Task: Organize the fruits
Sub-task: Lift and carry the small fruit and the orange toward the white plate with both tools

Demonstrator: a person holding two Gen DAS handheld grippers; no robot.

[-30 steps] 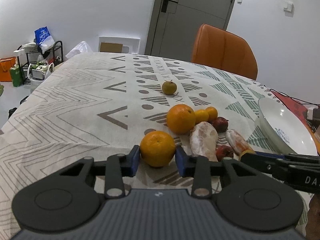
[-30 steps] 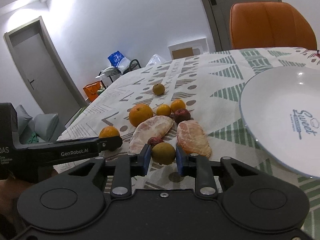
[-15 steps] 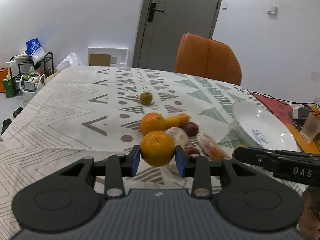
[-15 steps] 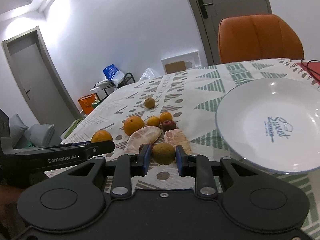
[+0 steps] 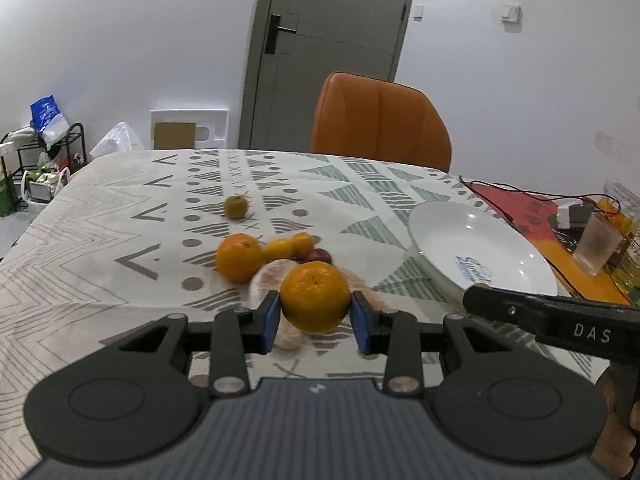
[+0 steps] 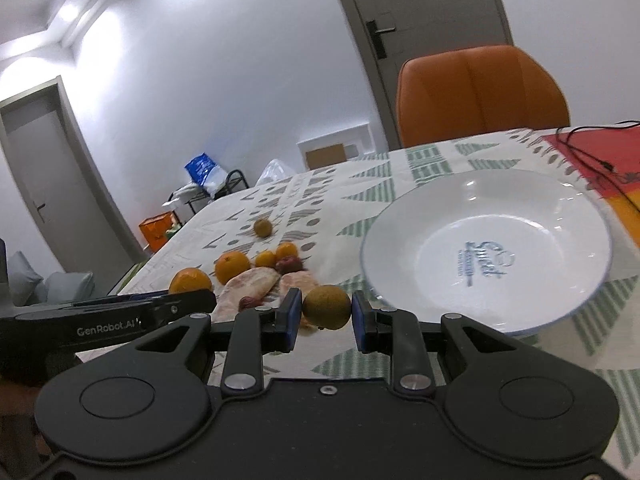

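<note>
our left hand-held gripper (image 5: 315, 316) clamps an orange (image 5: 315, 297), our right hand-held gripper (image 6: 325, 317) a brownish fruit (image 6: 326, 306); both are held above the surface just beside the empty white plate (image 6: 552, 216), ready for dropping in.

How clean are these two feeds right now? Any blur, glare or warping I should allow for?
Left wrist view: the held orange is sharp, but the fruit pile behind it is smeared by motion; door and walls bow from the fisheye. Right wrist view: the chair and door edges are blurred, bright ceiling light washes out the upper left, the plate shows soft reflections, and the brown fruit stays fairly crisp.
</note>
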